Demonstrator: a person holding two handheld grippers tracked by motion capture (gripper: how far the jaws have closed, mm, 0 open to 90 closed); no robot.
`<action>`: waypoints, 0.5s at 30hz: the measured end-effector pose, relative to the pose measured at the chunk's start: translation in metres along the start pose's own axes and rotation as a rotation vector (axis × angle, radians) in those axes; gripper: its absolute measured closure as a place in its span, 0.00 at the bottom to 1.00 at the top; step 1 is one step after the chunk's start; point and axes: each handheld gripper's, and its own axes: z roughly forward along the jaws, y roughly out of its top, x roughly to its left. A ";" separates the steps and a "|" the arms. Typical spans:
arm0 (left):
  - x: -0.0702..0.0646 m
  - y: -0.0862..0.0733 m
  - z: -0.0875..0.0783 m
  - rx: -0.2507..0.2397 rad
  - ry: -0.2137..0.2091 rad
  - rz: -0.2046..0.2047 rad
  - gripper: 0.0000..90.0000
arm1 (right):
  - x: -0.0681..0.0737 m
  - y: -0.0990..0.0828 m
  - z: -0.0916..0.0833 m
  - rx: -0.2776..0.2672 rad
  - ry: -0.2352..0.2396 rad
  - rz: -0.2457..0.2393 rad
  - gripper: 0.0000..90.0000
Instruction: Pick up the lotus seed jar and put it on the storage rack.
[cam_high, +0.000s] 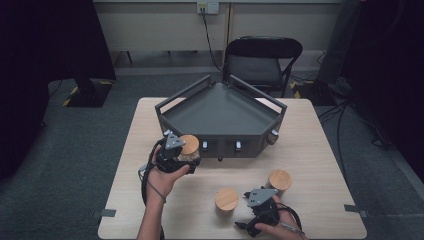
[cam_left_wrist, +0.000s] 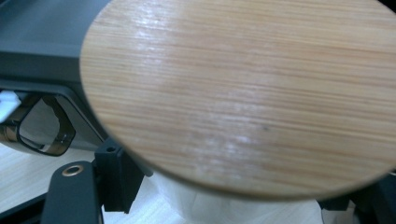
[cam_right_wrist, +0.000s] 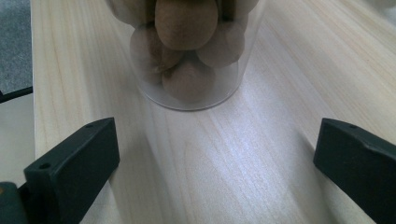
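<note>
Because the jar with the wooden lid (cam_high: 189, 146) sits pinched in the left gripper (cam_high: 186, 161), just off the front wall of the dark grey tray (cam_high: 220, 117) toward the tabletop's left edge, the coming move turns, as I judge it, on how the jar stands against that wall: the tray lies directly beyond and above it, so the jar would have to go up over the rim and away from the person. Its long axis is upright, lid on top. In the left gripper view the lid (cam_left_wrist: 243, 93) spreads across nearly the whole picture, with the pale glass body just below it and one black jaw at lower left; the contact of the pads on the glass is hidden under the lid, so the grip is read from the jaws hugging the body on both sides.

The left hand (cam_high: 162, 177) is the nearer one to the tray. The right gripper (cam_high: 257, 210) rests near the tabletop's near edge, jaws spread wide with nothing between them; in the right gripper view a clear jar of brown round pieces (cam_right_wrist: 187, 51) stands just ahead of the jaws, its top cut off. From the high view I take it for the second jar (cam_high: 226, 201), with a third jar (cam_high: 279, 182) just beyond toward the right edge, though which one cannot be settled.
</note>
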 end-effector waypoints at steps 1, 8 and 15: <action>0.000 0.001 -0.001 -0.002 0.001 -0.001 0.28 | 0.000 0.000 0.000 0.000 0.000 0.000 0.00; 0.002 0.012 -0.004 -0.007 -0.002 0.003 0.28 | 0.000 0.000 0.000 0.000 0.000 0.000 0.00; 0.003 0.021 -0.003 -0.004 -0.005 0.006 0.28 | 0.000 0.000 0.000 0.000 0.000 0.000 0.00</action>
